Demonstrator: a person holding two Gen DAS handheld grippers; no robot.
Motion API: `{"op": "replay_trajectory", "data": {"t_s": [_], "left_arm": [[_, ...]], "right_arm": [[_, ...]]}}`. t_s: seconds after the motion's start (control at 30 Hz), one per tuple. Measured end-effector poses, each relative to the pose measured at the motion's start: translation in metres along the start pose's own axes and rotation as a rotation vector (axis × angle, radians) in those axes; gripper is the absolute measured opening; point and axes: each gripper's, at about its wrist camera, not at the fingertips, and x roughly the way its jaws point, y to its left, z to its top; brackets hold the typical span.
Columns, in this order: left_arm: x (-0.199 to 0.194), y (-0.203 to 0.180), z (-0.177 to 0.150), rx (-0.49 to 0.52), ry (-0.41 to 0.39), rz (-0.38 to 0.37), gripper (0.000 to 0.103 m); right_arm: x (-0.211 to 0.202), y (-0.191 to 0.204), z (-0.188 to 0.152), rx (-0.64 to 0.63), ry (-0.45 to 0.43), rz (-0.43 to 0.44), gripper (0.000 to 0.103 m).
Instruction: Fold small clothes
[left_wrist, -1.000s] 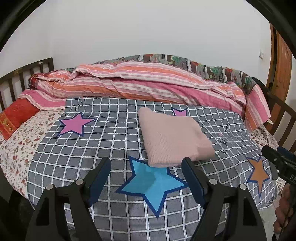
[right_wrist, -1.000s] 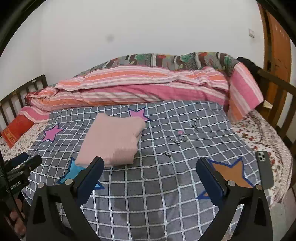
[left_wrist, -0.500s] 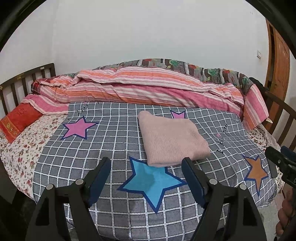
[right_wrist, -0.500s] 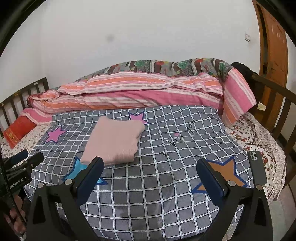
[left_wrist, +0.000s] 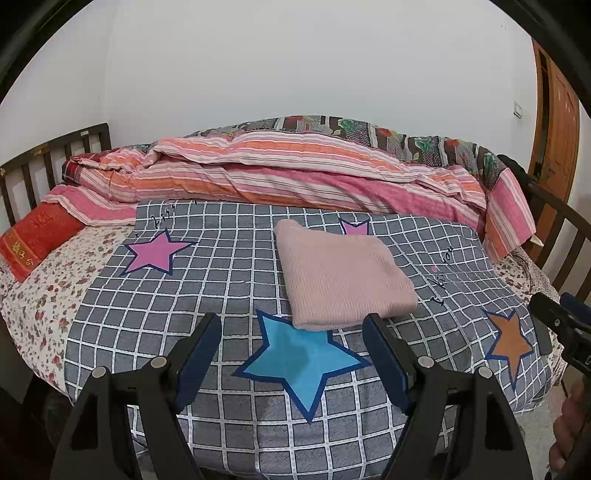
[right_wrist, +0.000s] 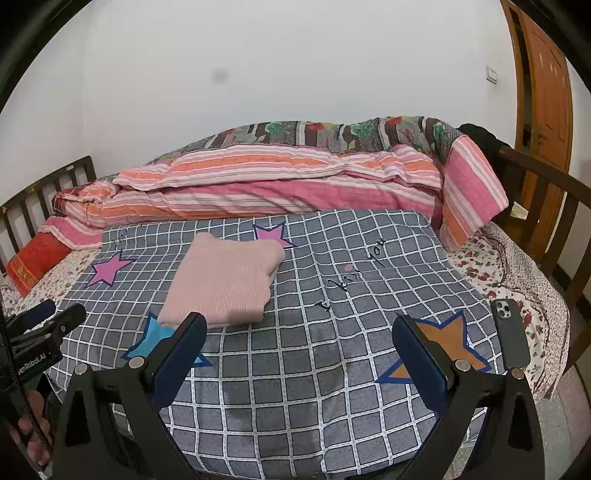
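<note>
A pink knitted garment (left_wrist: 343, 275) lies folded into a neat rectangle on the grey checked cover (left_wrist: 207, 280) of the bed; it also shows in the right wrist view (right_wrist: 225, 282). My left gripper (left_wrist: 293, 334) is open and empty, held back from the bed's front edge, short of the garment. My right gripper (right_wrist: 297, 338) is open and empty, to the right of the garment and also held back from the bed. Each gripper shows at the edge of the other's view, the left gripper (right_wrist: 40, 325) and the right gripper (left_wrist: 561, 321).
A striped pink and orange duvet (left_wrist: 280, 177) is bunched along the wall side. A red cushion (left_wrist: 35, 238) lies at the left. A dark phone (right_wrist: 511, 338) lies at the bed's right front edge. Wooden bed rails (right_wrist: 535, 181) and a door (right_wrist: 546, 110) stand at the right.
Both grippers have drawn back and up from the bed, so the bed looks smaller and further off. The folded garment has not moved. Both stay open.
</note>
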Motion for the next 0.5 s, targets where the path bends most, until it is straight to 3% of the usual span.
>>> {"op": "replay_trajectory", "data": {"t_s": [0.5], "left_arm": [[-0.0007,0.0019,-0.0012,0.003,-0.001,0.011,0.077]], "right_arm": [[0.0018,0.0004,0.0002,-0.001,0.001,-0.003,0.099]]}}
